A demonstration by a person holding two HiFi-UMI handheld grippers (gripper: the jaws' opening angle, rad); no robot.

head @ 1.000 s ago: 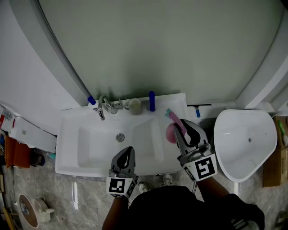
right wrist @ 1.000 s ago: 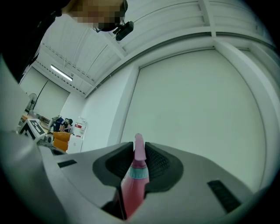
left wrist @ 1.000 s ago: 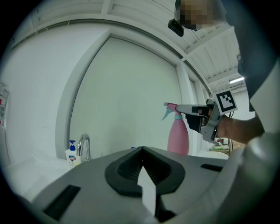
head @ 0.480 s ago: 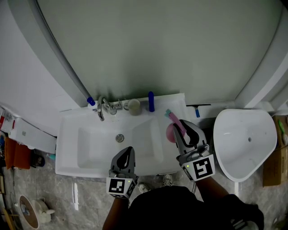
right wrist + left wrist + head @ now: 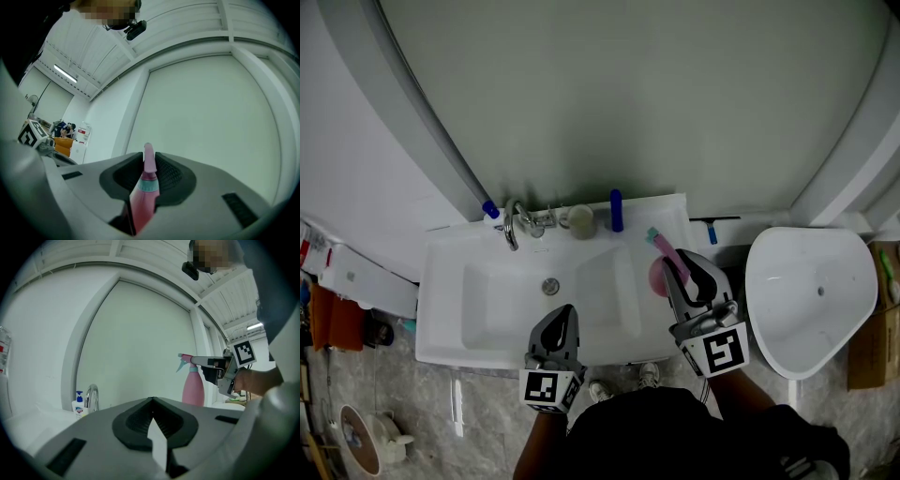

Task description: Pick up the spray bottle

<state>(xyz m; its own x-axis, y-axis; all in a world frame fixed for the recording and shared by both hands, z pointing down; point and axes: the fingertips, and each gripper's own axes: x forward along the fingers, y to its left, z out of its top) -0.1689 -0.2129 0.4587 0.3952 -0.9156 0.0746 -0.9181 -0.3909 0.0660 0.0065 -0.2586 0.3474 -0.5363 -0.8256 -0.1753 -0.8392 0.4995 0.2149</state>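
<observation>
Pink plastic spray bottle (image 5: 142, 201), teal-collared, is pinched at its slim head in my right gripper (image 5: 149, 161). My left gripper (image 5: 152, 404) has its ribbed black pads (image 5: 171, 420) pressed together, empty.

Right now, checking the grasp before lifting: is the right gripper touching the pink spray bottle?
Touching. The right gripper view shows the right gripper's pads pressed against both sides of the pink spray bottle's head, with no gap.
</observation>
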